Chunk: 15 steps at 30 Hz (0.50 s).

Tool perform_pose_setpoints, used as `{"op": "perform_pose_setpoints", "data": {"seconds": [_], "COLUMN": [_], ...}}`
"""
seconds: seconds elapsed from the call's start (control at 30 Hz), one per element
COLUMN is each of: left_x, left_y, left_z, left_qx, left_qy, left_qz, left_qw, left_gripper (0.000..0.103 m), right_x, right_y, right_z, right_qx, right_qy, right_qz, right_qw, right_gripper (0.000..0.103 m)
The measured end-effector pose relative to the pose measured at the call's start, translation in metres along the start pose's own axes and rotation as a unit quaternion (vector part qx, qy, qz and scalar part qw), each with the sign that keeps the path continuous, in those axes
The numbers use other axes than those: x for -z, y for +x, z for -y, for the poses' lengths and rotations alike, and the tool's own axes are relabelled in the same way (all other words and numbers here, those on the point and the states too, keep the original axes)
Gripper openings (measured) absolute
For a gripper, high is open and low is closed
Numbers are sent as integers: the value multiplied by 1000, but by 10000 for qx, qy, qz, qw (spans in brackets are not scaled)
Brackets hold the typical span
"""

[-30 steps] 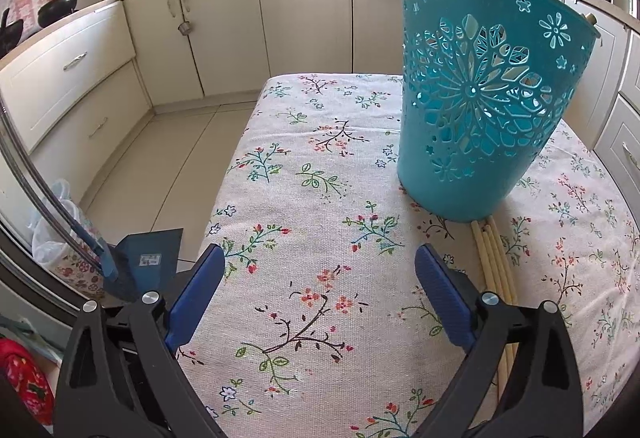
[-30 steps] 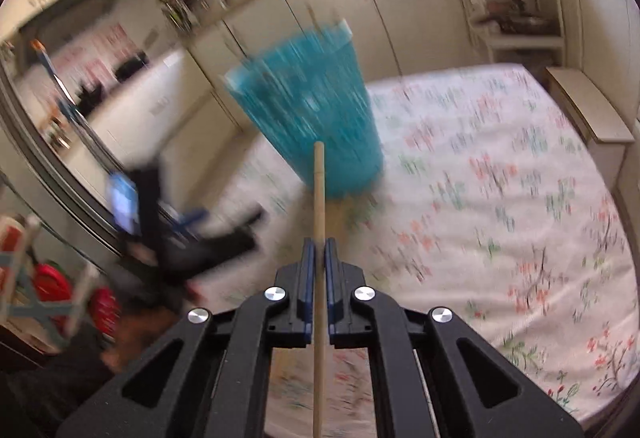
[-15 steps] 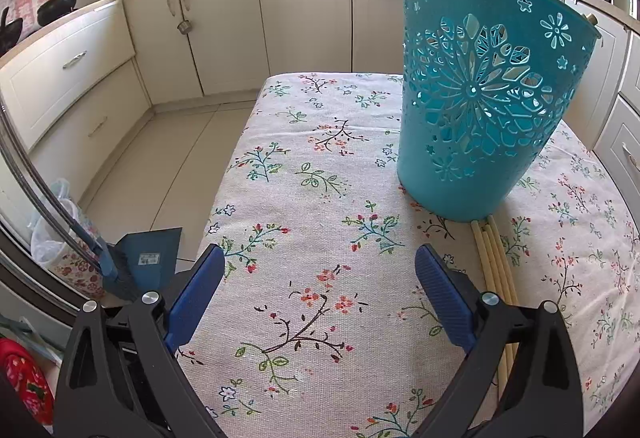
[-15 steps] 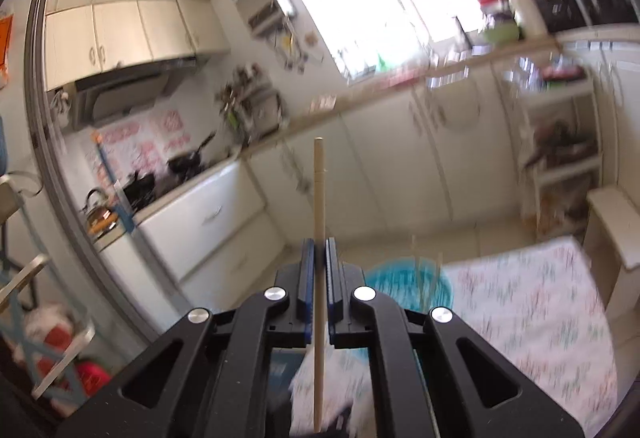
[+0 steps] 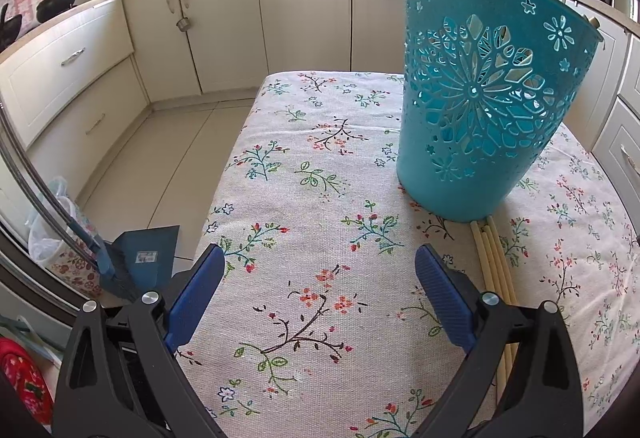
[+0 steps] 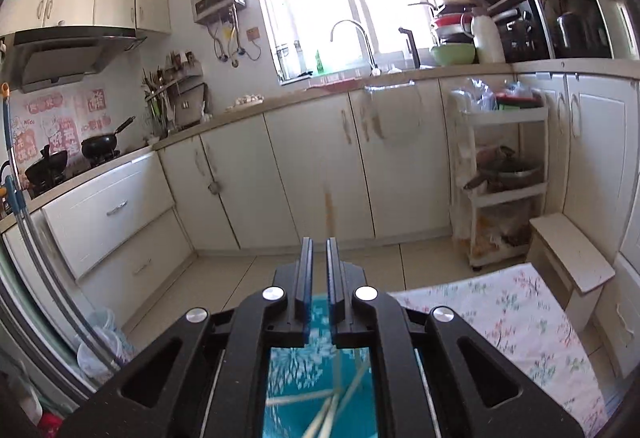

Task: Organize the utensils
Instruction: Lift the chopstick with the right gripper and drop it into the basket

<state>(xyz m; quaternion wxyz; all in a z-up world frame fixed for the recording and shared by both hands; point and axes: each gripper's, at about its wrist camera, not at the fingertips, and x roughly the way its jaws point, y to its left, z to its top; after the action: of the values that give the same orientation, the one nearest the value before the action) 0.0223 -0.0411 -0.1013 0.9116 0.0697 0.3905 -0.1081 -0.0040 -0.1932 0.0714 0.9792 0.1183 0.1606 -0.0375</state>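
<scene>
Teal basket (image 5: 480, 110), chopsticks (image 6: 332, 410) inside

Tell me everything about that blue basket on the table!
The basket is teal and looks like plastic, wider at the rim than at the base. Its wall is cut through with a big flower and little stars. It stands upright on the flowery tablecloth, toward the right side in the left wrist view. Pale wooden sticks lean crossed inside it, a few tips poking over the rim. More sticks lie on the cloth with their ends at its base.
</scene>
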Motion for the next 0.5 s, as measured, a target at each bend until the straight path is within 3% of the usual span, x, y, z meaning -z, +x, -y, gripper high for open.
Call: {"op": "perform_pose_setpoints", "data": {"seconds": [0.3, 0.5], "left_x": [0, 0], "left_y": [-1, -2], "left_z": [-1, -1], "left_qx": [-8, -10], "left_qy": [-11, -14], "left_qz": [8, 17], "left_qw": [10000, 10000], "left_gripper": [93, 93], "right_x": [26, 69], "right_y": [-57, -76], "right_z": [-1, 6], "right_qx": [-240, -149], "right_qy": [-152, -236], "right_qz": [-80, -575], "right_qw": [9996, 9980], "right_gripper": [18, 19]}}
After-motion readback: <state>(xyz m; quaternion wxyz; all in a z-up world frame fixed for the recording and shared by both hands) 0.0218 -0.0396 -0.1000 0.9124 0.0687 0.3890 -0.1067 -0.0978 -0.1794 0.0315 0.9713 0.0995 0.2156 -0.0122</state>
